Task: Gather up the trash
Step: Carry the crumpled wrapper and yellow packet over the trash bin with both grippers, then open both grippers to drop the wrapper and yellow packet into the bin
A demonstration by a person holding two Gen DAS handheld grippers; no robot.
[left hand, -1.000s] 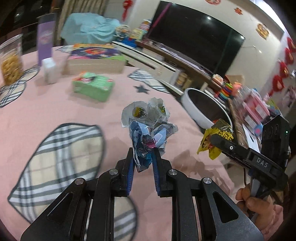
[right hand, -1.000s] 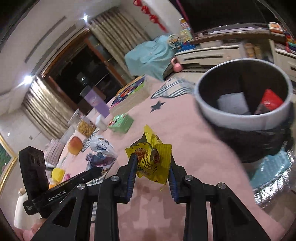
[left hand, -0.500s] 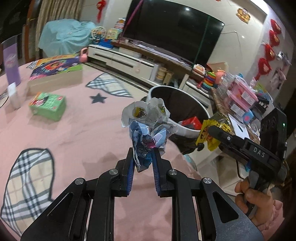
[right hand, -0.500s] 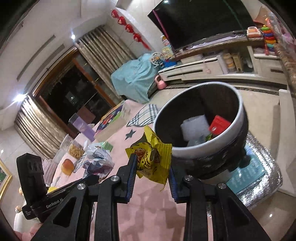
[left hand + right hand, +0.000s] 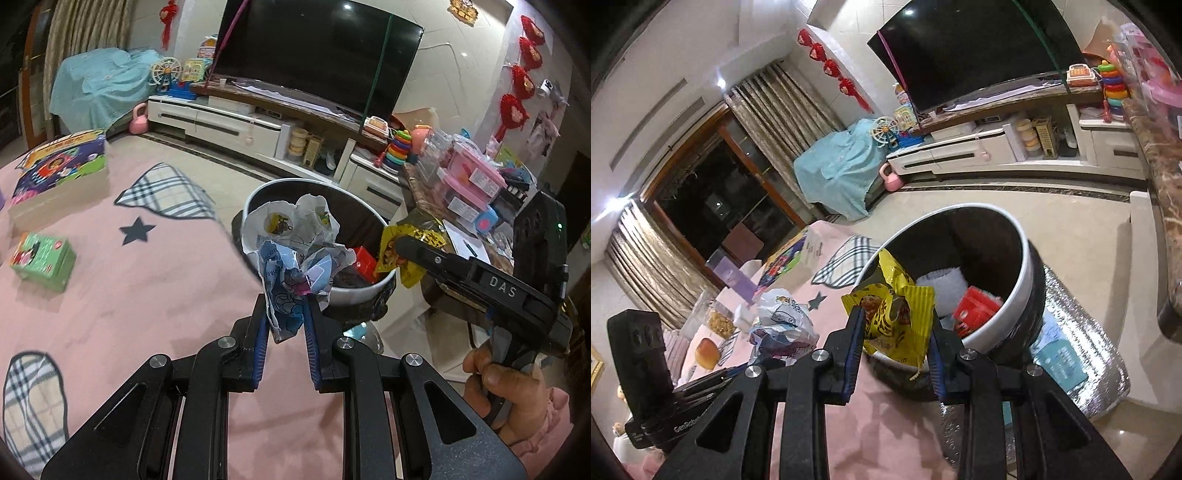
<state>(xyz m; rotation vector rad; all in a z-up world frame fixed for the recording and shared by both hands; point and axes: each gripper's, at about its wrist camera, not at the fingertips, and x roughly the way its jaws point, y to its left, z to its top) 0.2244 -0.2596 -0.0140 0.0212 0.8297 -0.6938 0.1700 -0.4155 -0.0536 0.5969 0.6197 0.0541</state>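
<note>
Pink tablecloth (image 5: 147,302); yellow wrapper (image 5: 897,321) between right claw (image 5: 895,347) pads.

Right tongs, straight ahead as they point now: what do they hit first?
Probably the bin: its near rim lies just past the yellow wrapper that the right tongs hold. Depth is unclear; they might clear the rim and enter the opening.

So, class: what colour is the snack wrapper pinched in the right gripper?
Yellow, with some red-brown print; the snack wrapper shows best in the right wrist view.
</note>
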